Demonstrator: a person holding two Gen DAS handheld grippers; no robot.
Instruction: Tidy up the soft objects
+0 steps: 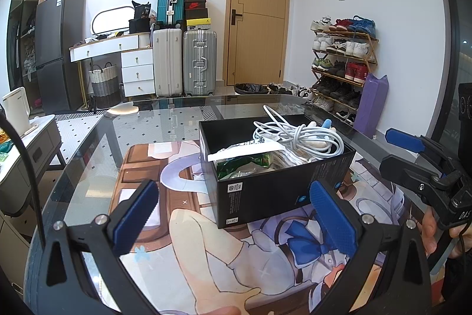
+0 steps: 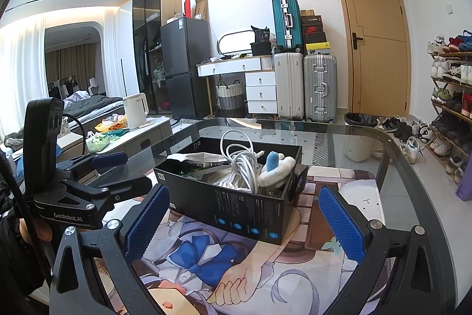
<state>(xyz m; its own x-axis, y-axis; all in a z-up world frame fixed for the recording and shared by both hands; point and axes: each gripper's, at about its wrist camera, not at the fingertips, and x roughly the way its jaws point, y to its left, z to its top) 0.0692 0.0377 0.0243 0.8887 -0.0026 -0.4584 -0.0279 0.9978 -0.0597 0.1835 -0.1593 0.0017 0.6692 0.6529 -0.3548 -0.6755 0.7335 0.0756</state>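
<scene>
While both jaws gape, black box (image 1: 277, 182) sits mid-mat (image 1: 165, 250), edges free.

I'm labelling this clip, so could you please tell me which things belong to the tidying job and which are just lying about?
Job:
black box
white cable
blue-white plush
green packet
left gripper, open
right gripper, open

Lying about:
printed mat
glass table
kettle
suitcases
shoe rack
</scene>
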